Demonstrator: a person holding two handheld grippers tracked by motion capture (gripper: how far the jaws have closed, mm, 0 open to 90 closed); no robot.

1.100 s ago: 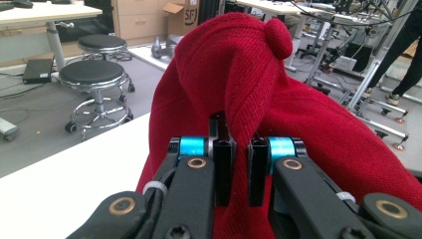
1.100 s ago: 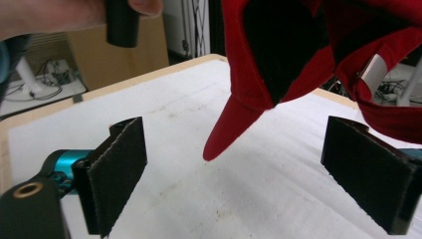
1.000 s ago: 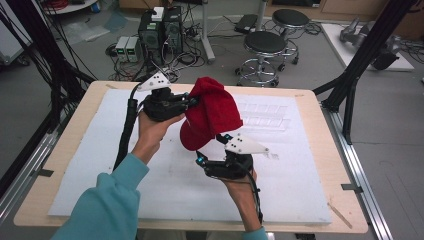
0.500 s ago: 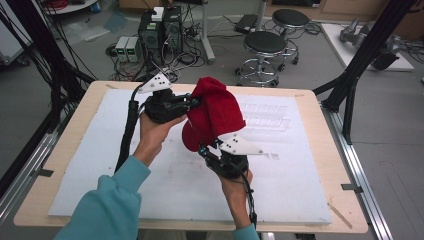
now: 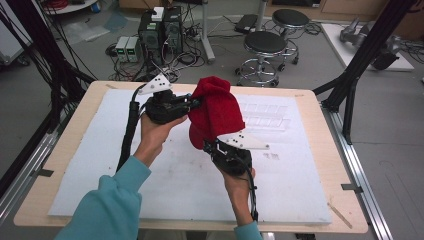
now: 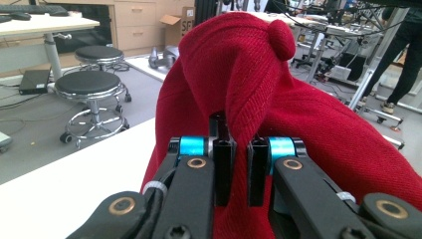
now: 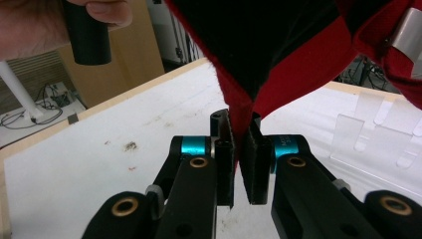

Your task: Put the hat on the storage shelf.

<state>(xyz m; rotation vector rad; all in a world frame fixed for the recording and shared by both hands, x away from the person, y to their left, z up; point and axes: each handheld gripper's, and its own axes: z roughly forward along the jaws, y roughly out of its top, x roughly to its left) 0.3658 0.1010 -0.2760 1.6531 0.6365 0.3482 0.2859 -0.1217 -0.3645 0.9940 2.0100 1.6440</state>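
Note:
A red knitted hat (image 5: 216,114) hangs in the air over the white mat (image 5: 100,165), held between both grippers. My left gripper (image 5: 192,104) grips it from the left, shut on a fold of the knit (image 6: 239,134) near the top. My right gripper (image 5: 209,146) comes up from below; its jaws have just been closing and now pinch the hat's lower edge (image 7: 242,130). The dark inside of the hat (image 7: 268,40) opens above the right jaws.
A clear plastic holder (image 5: 267,116) lies on the mat behind the hat, also at the right (image 7: 368,134) of the right gripper view. Stools (image 5: 265,47) and cabled equipment (image 5: 160,30) stand beyond the table's far edge. Black frame posts flank the table.
The right gripper rose to the hat's lower edge and shut on it. The left gripper kept its hold and stayed where it was.

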